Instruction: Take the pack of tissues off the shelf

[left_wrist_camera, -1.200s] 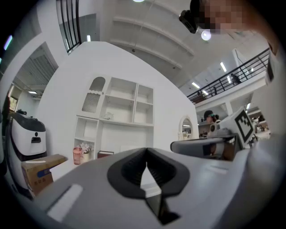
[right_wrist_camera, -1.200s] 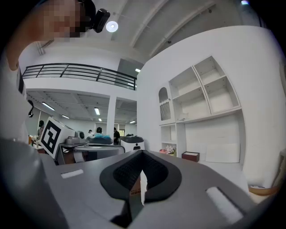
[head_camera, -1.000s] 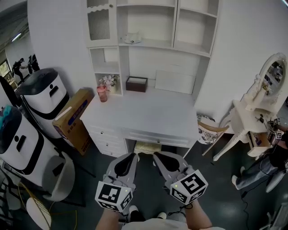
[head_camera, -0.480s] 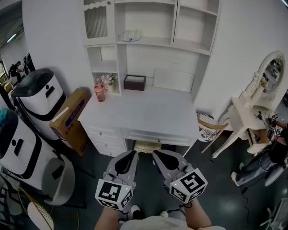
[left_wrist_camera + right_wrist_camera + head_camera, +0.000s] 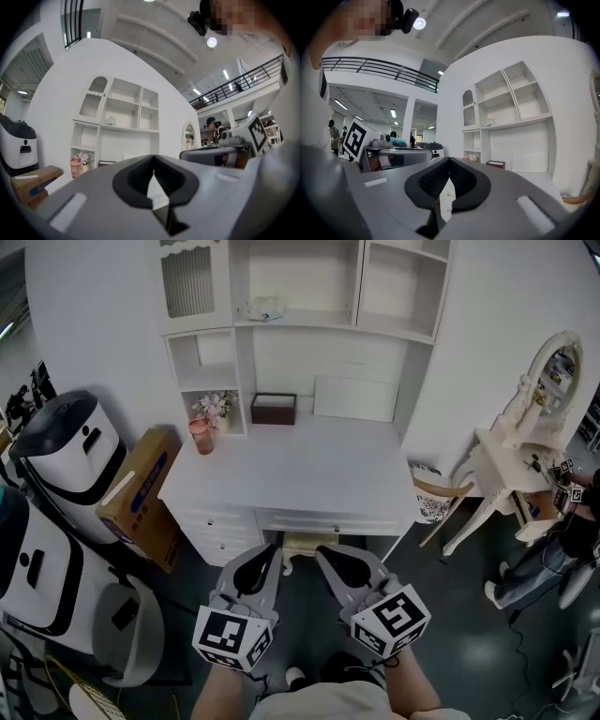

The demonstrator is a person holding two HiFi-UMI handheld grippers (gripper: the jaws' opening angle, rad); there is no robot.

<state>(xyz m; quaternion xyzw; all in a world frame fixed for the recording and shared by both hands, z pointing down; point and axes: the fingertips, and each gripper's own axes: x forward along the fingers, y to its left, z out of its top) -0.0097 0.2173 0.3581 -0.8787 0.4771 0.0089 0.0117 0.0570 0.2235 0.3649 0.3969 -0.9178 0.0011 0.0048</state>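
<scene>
**Nearest.** The left hand-held gripper (image 5: 265,557) and the right hand-held gripper (image 5: 328,557) were held side by side, low in front of the desk and short of its front edge. The jaws of each were pressed together, and nothing was pinched between them.

**Middle.** A white tabletop (image 5: 291,474) was noted. A dark box (image 5: 273,409), a pink cup (image 5: 198,437) and a small bunch of flowers (image 5: 212,407) were set towards its back left.

**Far.** A shelf (image 5: 328,326) was noted in the hutch above the tabletop. A pale, soft bundle lying on it was taken to be the pack of tissues (image 5: 262,307), though it was too small to be made out with certainty.

**Task status.** No step was judged done. The pack was untouched on the shelf and well apart from both grippers. The reach upward, the opening of one gripper, the pinch and the lift-off were all judged outstanding.
</scene>
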